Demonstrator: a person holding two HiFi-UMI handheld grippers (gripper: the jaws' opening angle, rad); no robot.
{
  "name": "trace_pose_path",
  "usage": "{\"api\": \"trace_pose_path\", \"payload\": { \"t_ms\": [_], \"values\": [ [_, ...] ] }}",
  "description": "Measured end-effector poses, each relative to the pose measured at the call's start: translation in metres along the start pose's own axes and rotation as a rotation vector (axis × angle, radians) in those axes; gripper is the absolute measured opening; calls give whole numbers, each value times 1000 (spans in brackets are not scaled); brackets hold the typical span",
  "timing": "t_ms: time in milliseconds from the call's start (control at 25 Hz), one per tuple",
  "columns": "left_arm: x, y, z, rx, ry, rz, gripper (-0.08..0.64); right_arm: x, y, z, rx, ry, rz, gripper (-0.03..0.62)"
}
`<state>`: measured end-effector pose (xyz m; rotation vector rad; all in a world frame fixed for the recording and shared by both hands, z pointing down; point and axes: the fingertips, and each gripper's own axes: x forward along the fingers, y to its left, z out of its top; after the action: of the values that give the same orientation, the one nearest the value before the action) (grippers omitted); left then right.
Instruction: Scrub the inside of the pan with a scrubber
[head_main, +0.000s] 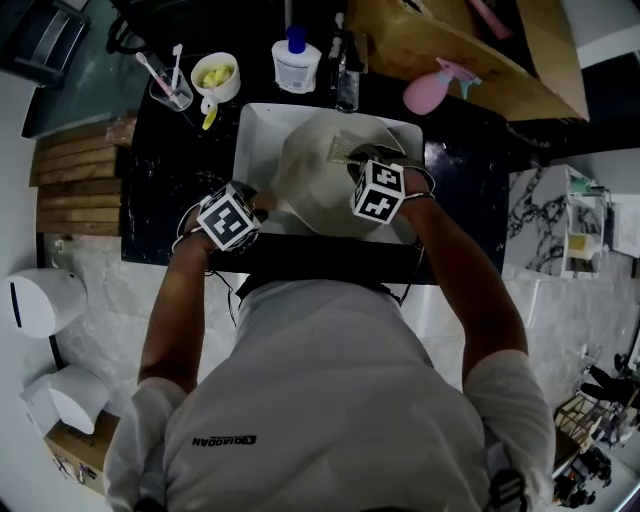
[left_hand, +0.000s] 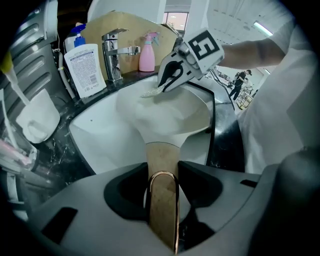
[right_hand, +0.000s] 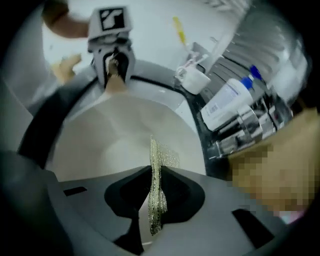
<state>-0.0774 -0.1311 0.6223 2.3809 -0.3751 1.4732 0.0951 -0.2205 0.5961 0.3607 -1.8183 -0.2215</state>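
**Head view.** The jaws of both tools are mostly hidden under their marker cubes. The left tool (head_main: 258, 205) is at 8 o'clock of the pan (head_main: 320, 185). The right tool (head_main: 356, 160) is at 2 o'clock, over the pan's inside. The pan is cream-white and lies in the white sink (head_main: 255, 125), which is set in the black bench (head_main: 170, 190). The scrubber (head_main: 340, 150) shows only as a small pale patch. The shirt print at 6 o'clock is not legible. A white bottle (head_main: 296, 62) with a blue cap stands at 12 o'clock of the sink.

**Left gripper view.** The left tool's jaws are clamped on the pan's tan handle (left_hand: 162, 195), which has a copper-coloured loop at its end. The bowl lies beyond at 12 o'clock, with a smooth, pale interior. The faucet (left_hand: 117, 50) is at 11 o'clock. The bottle's label print is too small to read.

**Right gripper view.** This frame is blurred. The right tool's jaws are pinched narrow on the scrubber, a thin gold-green mesh seen edge-on. Its top pokes out over the pan's interior. The left tool is at 11 o'clock, on the handle.
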Motion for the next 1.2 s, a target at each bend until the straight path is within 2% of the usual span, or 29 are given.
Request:
{"api": "trace_pose_path", "payload": {
  "t_ms": [120,200,320,480,640,880,1200],
  "values": [
    [-1,-1,2,-9,-8,-1,194,17,-10,-12,-364,108,-156,78],
    [-5,-4,4,-20,-8,-8,195,23,-17,-10,-555,145,-241,78],
    [-6,-6,5,-25,-3,-14,194,27,-21,5,-779,145,-317,78],
    [-4,-4,4,-29,0,-13,195,43,-23,16,-1004,149,-340,77],
    [-6,-6,4,-38,6,-19,195,65,-29,4,-1060,175,-293,78],
    [-5,-5,5,-48,10,-33,195,86,-50,-13,-960,226,-276,80],
    [-5,-5,5,-61,14,-54,195,95,-63,-21,-908,251,-271,78]
  ]
}}
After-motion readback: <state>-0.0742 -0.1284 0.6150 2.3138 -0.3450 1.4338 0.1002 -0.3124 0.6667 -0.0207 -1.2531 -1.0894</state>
